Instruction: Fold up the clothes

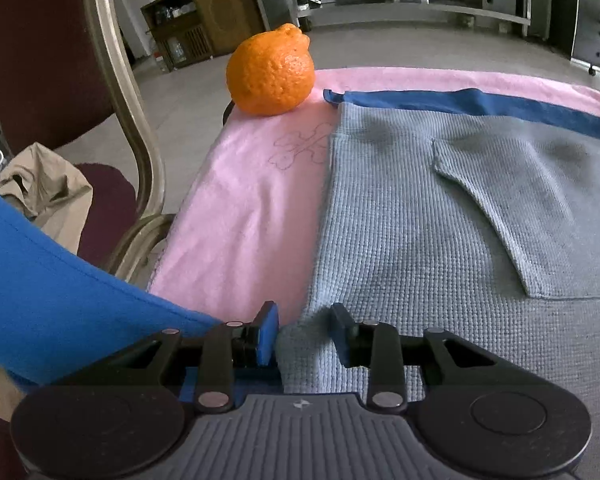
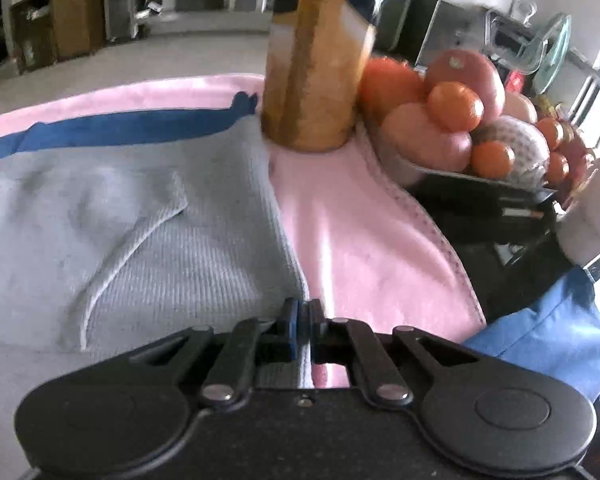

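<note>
We see a waffle-knit grey garment (image 1: 400,216) with a dark blue band lying flat on the fleecy pink cloth (image 1: 236,216). Our left gripper (image 1: 304,330) straddles its near-left corner, jaws spread; the right gripper (image 2: 304,330) pinches its near-right edge. A dimpled orange (image 1: 270,70) sits at the far-left corner.

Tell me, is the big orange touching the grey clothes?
Apart. The left wrist view shows the orange sitting on the pink towel, with bare pink between it and the grey garment.

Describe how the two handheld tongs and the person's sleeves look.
Both the left tongs and the right tongs are black, with linkage arms joined by silver rivets, round black discs at either side and blue pads on the fingertips. The left tongs have a ribbed grey base plate. The person's sleeve is bright blue.
</note>
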The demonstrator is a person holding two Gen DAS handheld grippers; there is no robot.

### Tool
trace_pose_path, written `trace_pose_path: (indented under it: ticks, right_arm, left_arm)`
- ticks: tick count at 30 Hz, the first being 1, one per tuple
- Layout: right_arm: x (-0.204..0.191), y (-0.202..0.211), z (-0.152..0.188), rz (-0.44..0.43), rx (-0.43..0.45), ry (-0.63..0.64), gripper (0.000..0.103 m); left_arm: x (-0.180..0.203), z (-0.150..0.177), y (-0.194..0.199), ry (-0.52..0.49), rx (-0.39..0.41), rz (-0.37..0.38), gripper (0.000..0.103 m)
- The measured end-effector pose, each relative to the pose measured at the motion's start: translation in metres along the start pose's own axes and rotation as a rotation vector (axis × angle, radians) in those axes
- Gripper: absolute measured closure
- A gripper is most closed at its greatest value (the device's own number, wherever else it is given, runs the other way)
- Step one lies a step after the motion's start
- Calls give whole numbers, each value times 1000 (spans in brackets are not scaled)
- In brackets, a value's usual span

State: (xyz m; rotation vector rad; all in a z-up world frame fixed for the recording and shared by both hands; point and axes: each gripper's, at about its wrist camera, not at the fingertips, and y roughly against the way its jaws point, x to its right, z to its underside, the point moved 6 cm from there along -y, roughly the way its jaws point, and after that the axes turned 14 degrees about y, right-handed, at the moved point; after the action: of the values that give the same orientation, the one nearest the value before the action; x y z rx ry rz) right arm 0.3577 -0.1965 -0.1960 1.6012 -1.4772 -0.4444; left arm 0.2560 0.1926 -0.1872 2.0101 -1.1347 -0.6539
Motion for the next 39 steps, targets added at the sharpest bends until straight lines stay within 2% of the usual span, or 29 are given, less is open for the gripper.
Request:
trace_pose_path:
  ticks: [2,3,4,5,7,9,11,15,18,20,22,24,25,28,29,31,32,34,36,37,38,39]
  right_arm:
    - [-1,3,0,24,-9,-18,94]
    - [-1,4,2,30,-11,-29,85]
    - [1,9,4,22,-1,-41,81]
    - [3,14,6,-4,4,-62,75]
    - [15,28,12,-62,15,-156,70]
    - [30,50,17,-126,53,-265,57]
    - [45,71,23,-197,105,-377,48]
    - [64,96,41,-286,150,-511,45]
    - [68,97,58,-339,117,-612,38]
    - [66,92,62,-379,98,-640,38]
    - [62,89,59,-390,103,-613,43]
    - [54,89,53,-381,121,-556,74]
    - [47,87,48,-395,125,-525,78]
    - [30,72,42,-490,110,-526,79]
    - [26,64,42,-509,87,-542,79]
    - [19,43,47,-547,6,-587,79]
    - [16,34,52,-542,-38,-597,79]
    - [16,25,60,-479,-85,-558,101]
    - [22,27,63,-416,-81,-511,103]
    - [28,32,66,-344,-76,-493,103]
    - [32,37,69,-321,-68,-489,103]
    - [34,43,73,-335,-62,-516,103]
  left_arm:
    - [-2,0,2,6,5,6,70]
    - [-3,0,3,10,7,10,70]
    - [-5,0,7,28,6,11,70]
    - [-7,1,12,46,5,12,70]
    - [-11,3,23,76,2,12,70]
    - [-14,6,36,99,-3,10,70]
    - [-13,11,50,92,9,-5,69]
    - [-10,26,74,123,-9,7,62]
    - [-3,38,85,143,-24,51,60]
    - [6,42,88,117,-20,71,60]
    - [15,44,86,76,-14,81,60]
    - [19,43,79,74,-26,92,63]
    - [20,42,73,83,-40,107,63]
    - [21,39,56,110,-74,113,67]
    - [19,40,48,119,-94,104,69]
    - [15,41,37,129,-126,88,66]
    - [12,43,33,130,-139,82,65]
    - [8,44,34,132,-152,83,65]
    - [3,44,35,134,-165,85,70]
    - [0,45,38,130,-163,79,71]
    - [-3,47,43,124,-162,81,73]
    - [-6,50,49,117,-168,88,71]
